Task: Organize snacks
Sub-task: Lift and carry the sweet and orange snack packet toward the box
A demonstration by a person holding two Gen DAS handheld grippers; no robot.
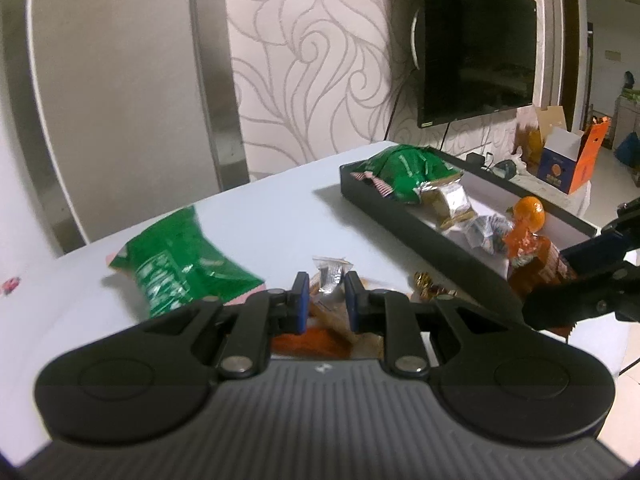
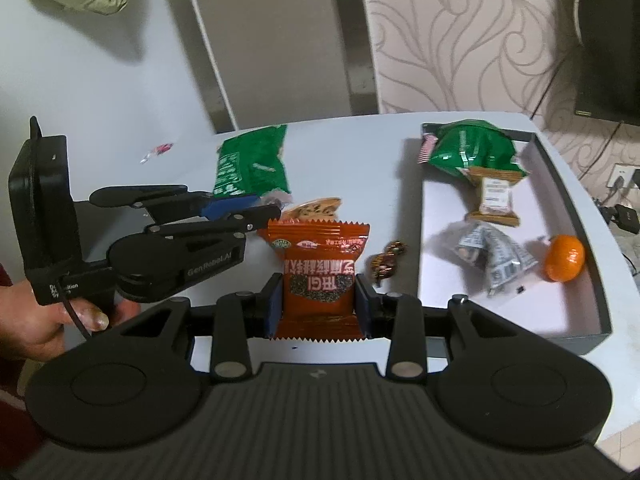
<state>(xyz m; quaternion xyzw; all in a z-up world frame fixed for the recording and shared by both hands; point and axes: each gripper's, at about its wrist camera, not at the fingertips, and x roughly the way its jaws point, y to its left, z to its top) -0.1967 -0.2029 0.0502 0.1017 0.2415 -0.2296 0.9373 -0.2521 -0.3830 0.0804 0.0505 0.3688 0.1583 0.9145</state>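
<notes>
My right gripper is shut on an orange-red snack packet, held above the table just left of the black tray. My left gripper has its jaws close around a small silver-and-tan snack packet; it also shows in the right wrist view, beside a tan packet. A green bag lies on the table at the left. A small dark wrapped candy lies between packet and tray. The tray holds another green bag, a tan packet, a silver packet and an orange.
The pale table ends at a wall with swirl wallpaper. A black TV hangs at the right. An orange and blue carton stands beyond the tray. A small pink wrapper lies at the table's far left.
</notes>
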